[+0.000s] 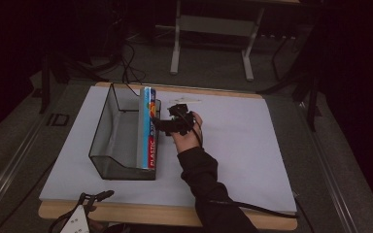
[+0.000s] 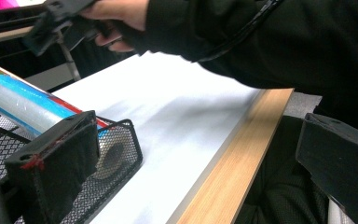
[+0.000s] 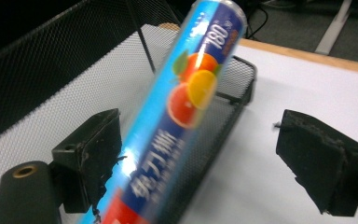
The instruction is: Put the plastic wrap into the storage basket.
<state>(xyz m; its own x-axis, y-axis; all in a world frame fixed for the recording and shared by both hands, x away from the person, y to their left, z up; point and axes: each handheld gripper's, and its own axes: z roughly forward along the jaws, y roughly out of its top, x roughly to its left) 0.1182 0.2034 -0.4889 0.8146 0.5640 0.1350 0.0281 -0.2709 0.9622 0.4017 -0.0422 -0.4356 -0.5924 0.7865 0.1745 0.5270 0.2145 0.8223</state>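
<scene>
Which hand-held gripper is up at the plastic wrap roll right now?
The right hand-held gripper, jaws open either side of the plastic wrap roll in the mesh basket. The left hand-held gripper sits at the table's near edge.

Setting: dim lab or recording workspace. Wood-edged counter (image 1: 252, 221) covered by a white sheet (image 1: 233, 145), centre frame. Grey carpeted floor (image 1: 209, 68) beyond, with loose black cables (image 1: 128, 68) at upper left. Legs of a light metal-framed desk (image 1: 213, 36) at upper centre. Surroundings unlit, dark.
</scene>
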